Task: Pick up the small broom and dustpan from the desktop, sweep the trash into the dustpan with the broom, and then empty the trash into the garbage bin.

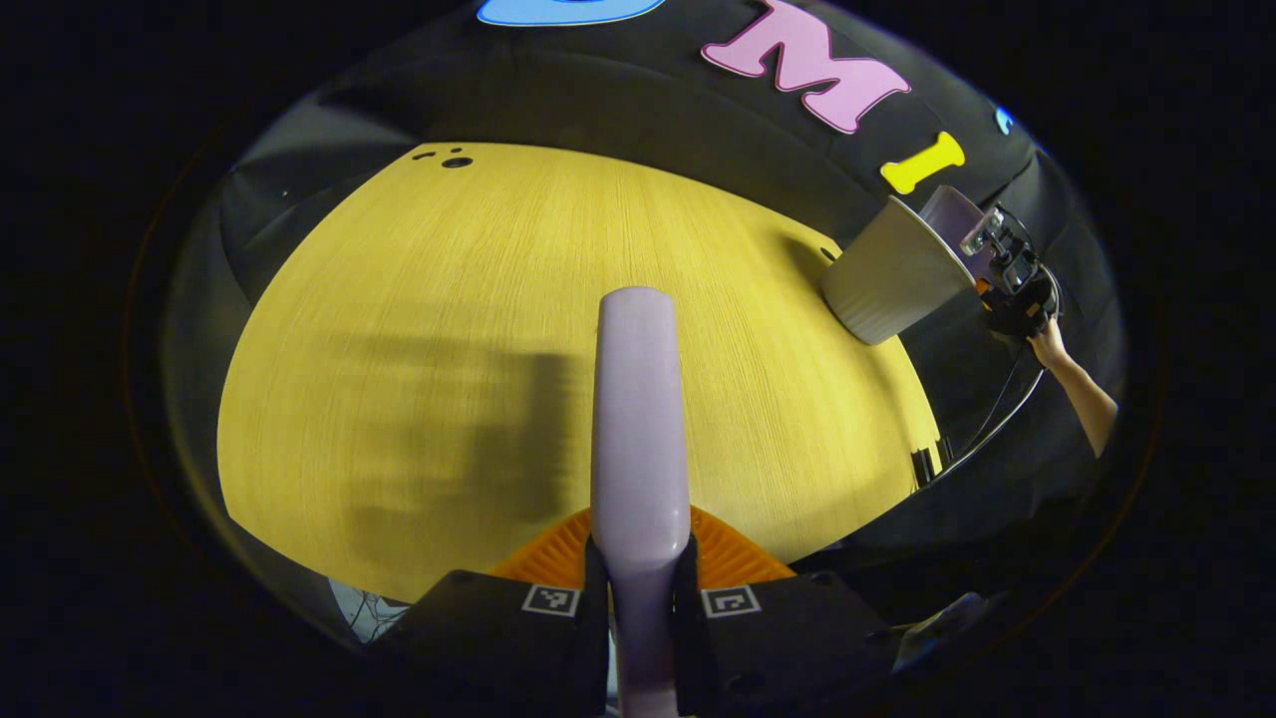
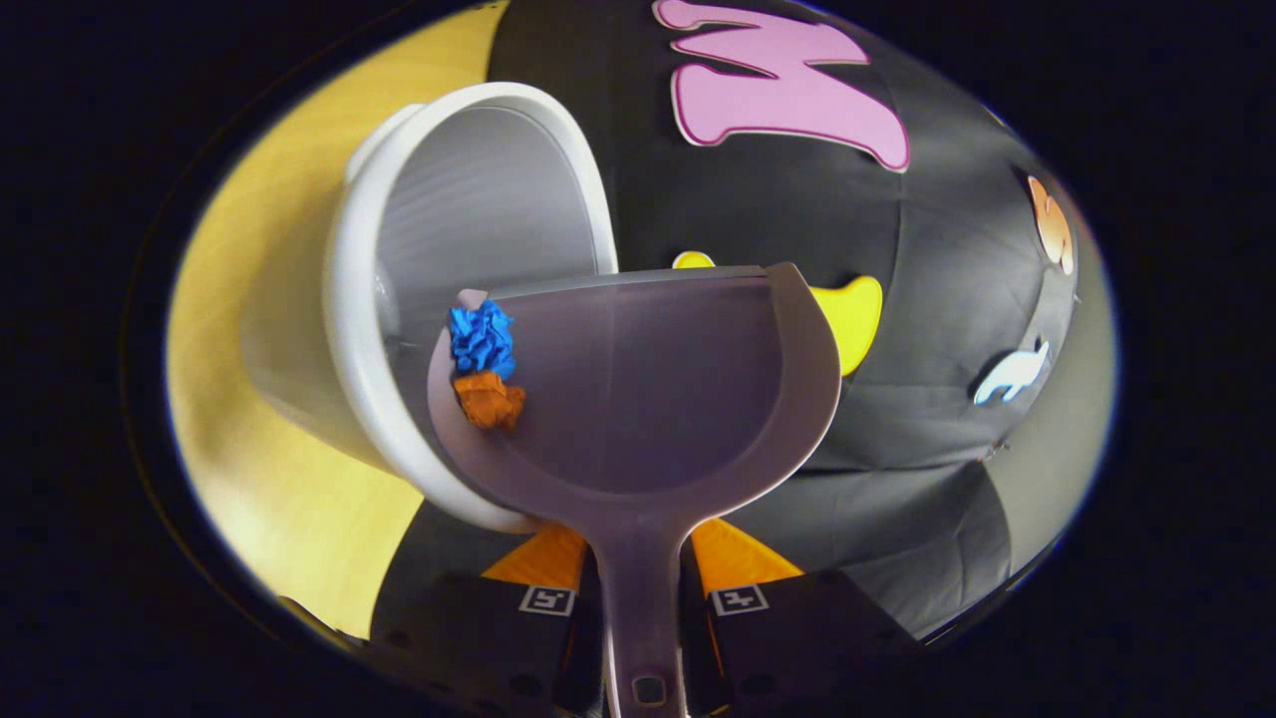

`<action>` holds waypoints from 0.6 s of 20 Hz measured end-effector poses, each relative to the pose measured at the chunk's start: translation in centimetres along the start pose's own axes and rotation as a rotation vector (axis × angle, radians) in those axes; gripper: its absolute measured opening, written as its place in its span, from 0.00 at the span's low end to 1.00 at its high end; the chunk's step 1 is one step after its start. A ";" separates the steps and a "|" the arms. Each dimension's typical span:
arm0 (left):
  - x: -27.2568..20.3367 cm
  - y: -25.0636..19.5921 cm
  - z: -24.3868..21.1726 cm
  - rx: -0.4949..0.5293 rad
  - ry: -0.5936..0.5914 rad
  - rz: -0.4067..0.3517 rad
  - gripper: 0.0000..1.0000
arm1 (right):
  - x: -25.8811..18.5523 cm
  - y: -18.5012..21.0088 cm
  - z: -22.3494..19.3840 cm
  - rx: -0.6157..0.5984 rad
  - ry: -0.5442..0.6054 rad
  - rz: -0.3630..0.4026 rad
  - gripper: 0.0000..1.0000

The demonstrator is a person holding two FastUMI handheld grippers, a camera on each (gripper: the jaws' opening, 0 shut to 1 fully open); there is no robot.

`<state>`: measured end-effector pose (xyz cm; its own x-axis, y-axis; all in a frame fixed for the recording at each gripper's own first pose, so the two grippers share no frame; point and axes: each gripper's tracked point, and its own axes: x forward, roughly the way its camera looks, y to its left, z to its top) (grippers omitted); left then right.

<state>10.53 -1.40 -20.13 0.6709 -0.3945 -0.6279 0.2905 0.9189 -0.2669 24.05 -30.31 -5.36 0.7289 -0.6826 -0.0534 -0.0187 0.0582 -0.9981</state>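
Right fingers clamping dustpan handle, left fingers clamping broom handle between them

2 paper wads in dustpan, against bin rim

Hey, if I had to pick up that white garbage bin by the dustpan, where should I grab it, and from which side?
Probably the garbage bin by its thick rolled rim on the side away from the dustpan. One finger goes inside, one outside. The ribbed wall flares too wide to span, and the dustpan covers the near edge of the mouth.
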 end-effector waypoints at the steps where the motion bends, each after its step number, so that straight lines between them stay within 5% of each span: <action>1: 0.1 0.0 -0.1 0.000 0.003 -0.001 0.30 | 0.1 0.0 -0.3 -0.016 -0.009 0.001 0.34; 7: 0.2 -0.5 0.0 0.007 0.009 -0.001 0.30 | 0.1 0.2 0.1 -0.138 -0.046 -0.002 0.34; 12: 0.2 -0.6 0.4 0.005 -0.004 0.001 0.30 | 0.1 0.3 -0.1 -0.075 -0.018 0.035 0.34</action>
<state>10.78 -2.01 -19.84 0.6739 -0.3935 -0.6253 0.2934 0.9193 -0.2623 24.06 -30.44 -5.64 0.7388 -0.6681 -0.0885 -0.0951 0.0267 -0.9951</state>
